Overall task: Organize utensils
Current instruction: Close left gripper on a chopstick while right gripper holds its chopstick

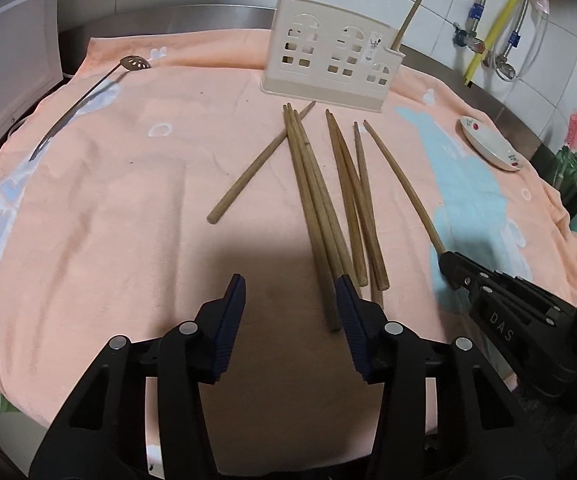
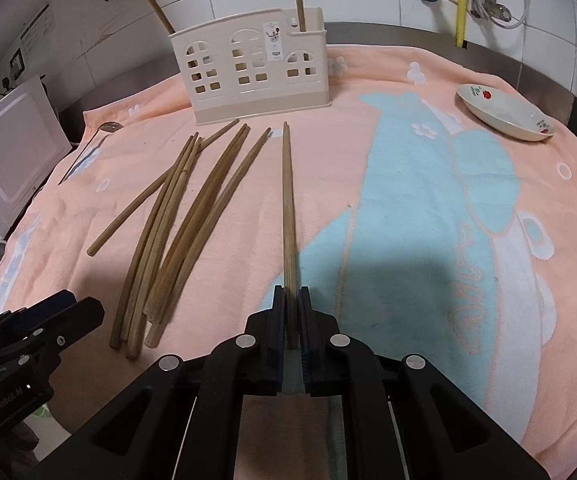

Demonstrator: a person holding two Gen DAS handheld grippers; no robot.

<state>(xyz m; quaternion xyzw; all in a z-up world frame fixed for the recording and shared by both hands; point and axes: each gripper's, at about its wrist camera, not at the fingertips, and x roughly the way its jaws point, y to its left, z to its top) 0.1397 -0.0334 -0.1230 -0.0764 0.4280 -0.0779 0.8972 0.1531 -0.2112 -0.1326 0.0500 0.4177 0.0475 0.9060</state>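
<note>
On the far left of the surface, covered by a peach towel (image 1: 128,184), lies a slotted spoon (image 1: 134,64). The left gripper (image 1: 290,308) hovers low with its jaws partly open and nothing between them, its right finger just beside the near ends of the loose chopsticks (image 1: 320,208). Far behind stands the beige holder (image 1: 328,60). The right gripper (image 2: 292,304) has its jaws closed on one chopstick (image 2: 287,200). A small dish (image 2: 504,114) rests far right.

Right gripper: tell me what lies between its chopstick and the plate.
Only bare towel. The right wrist view shows nothing lying between the held chopstick and the plate.
</note>
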